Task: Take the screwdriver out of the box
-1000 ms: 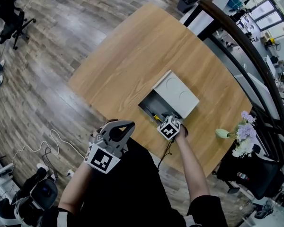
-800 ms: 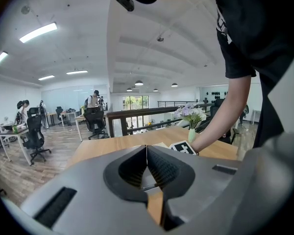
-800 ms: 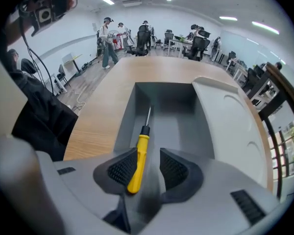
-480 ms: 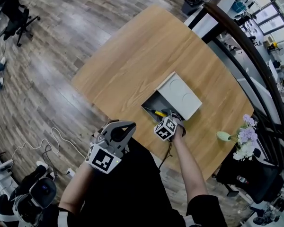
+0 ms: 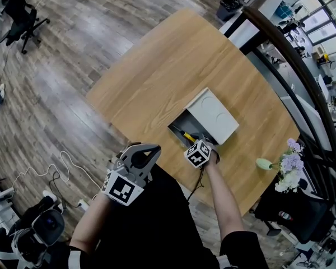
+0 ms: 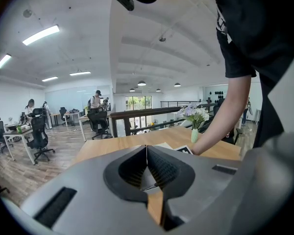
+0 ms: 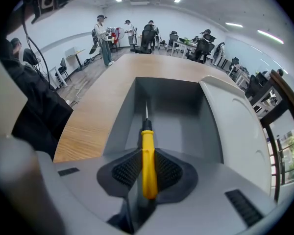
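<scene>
A grey box [image 5: 182, 126] lies open on the wooden table [image 5: 157, 72], its pale lid [image 5: 215, 115] slid to the right. Inside lies a screwdriver [image 5: 188, 135] with a yellow handle. My right gripper [image 5: 197, 143] points steeply down into the near end of the box. In the right gripper view its jaws are closing, and the ribbed pads [image 7: 130, 169] touch both sides of the screwdriver's handle [image 7: 148, 160]; the thin shaft points away along the box floor [image 7: 179, 119]. My left gripper [image 5: 149, 149] hovers off the table's near edge, shut and empty [image 6: 147, 166].
A small vase of pale flowers [image 5: 284, 164] stands on the table right of the box. A dark railing [image 5: 302, 77] runs past the table's far right side. Office chairs [image 5: 17, 15] and a white cable [image 5: 50, 170] are on the wooden floor at the left.
The right gripper has shifted only slightly at the box's near end, over the yellow handle. The left gripper has kept still.
</scene>
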`<state>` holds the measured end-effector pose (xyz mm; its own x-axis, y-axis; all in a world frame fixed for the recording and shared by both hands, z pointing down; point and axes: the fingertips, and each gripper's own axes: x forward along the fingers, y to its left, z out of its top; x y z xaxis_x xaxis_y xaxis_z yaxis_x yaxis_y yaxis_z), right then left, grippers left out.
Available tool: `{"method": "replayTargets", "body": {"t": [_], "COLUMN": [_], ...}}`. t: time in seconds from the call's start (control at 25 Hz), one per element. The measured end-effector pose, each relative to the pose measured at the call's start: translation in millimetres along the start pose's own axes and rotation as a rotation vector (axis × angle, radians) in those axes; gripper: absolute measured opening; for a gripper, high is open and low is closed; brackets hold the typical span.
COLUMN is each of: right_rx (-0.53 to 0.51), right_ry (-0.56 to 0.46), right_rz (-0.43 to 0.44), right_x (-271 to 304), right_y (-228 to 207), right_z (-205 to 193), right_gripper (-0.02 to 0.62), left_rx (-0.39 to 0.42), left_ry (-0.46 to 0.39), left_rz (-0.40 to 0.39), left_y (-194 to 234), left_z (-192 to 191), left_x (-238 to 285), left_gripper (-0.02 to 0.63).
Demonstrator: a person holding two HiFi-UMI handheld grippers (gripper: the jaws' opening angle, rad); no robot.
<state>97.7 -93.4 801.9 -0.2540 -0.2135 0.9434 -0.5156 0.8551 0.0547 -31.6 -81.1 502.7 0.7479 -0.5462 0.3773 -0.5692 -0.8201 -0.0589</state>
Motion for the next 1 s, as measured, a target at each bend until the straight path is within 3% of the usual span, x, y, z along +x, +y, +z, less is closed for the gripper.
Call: {"method": "replayTargets", "body": {"t": [1.0], "right_rx": [0.153], "right_ry": [-0.034], "right_rz": [-0.005], "right_x": [-6], "right_y": [-8], "right_z": [-5], "right_gripper": [0.089], "left_rx": [0.055], "left_ry": [-0.016], "left_rz": [-0.012], "left_y": [-16], "left_z": [17], "left_x": [-9], "left_gripper": [0.023]}}
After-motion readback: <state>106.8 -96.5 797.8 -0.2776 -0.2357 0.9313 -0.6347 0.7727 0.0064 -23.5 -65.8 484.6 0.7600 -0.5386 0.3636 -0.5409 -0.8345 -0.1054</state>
